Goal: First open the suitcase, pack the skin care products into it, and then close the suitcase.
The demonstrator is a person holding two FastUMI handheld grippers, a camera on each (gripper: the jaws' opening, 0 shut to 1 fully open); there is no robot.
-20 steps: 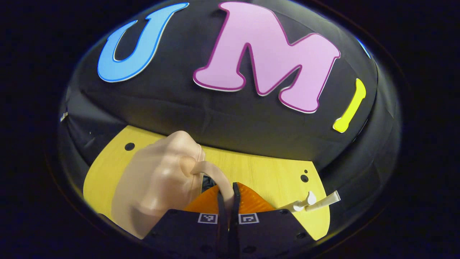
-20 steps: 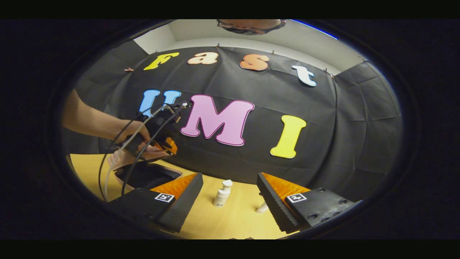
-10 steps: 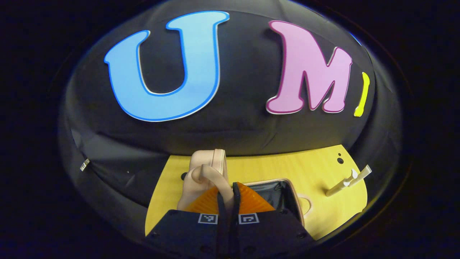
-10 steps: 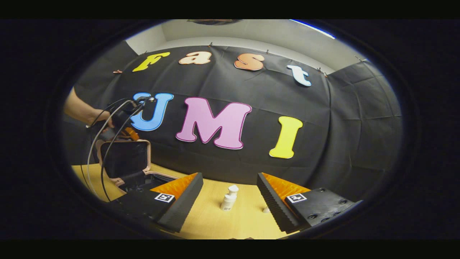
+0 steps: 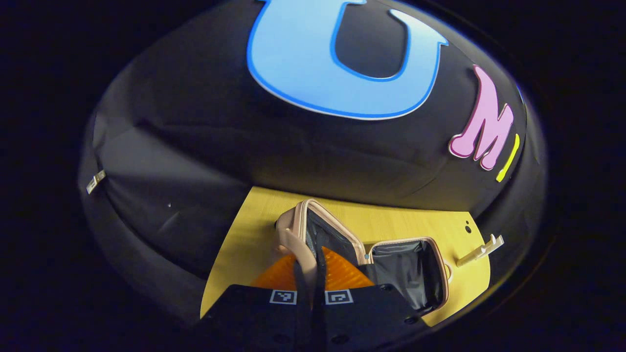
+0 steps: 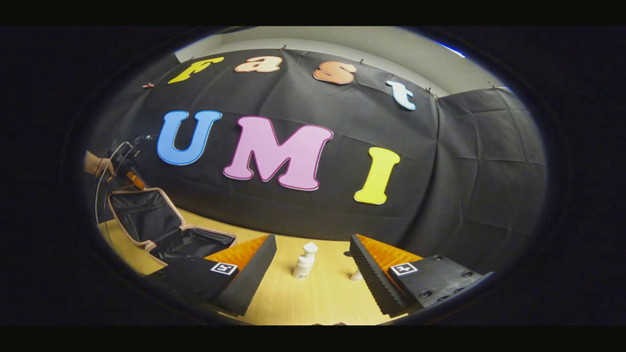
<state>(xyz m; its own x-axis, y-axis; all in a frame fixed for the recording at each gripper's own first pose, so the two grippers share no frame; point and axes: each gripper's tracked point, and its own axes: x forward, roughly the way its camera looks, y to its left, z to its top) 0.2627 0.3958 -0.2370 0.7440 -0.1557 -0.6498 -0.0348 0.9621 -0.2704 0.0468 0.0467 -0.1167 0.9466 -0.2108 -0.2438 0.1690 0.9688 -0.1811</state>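
The opening step is nearly finished: the small beige hard-shell suitcase with black fabric lining [image 5: 391,254] lies on the yellow wooden tabletop [image 5: 244,254], its lid [image 6: 142,215] raised and leaning back past upright from the base. The left gripper [image 5: 309,266] has its jaws pressed together on the lid's beige loop handle [image 5: 298,249], which runs between the two fingers at the lid's top edge. In the right gripper view this gripper sits at the top of the lid, beyond the suitcase, held by a hand [image 6: 95,165] whose forearm reaches in from the left with cables hanging down. As I judge it, the next move is to lay the lid fully back or let go of the handle once it stays put, then turn to the products. The right gripper [image 6: 313,271] hovers low over the tabletop to the right of the suitcase, jaws wide apart and holding nothing. The white pump bottle [image 6: 304,261] stands upright between those fingers, well right of the suitcase, with a second small white item [image 6: 356,276] just beyond it, partly hidden by the finger. A pale tube [image 5: 481,249] lies right of the suitcase in the left gripper view.
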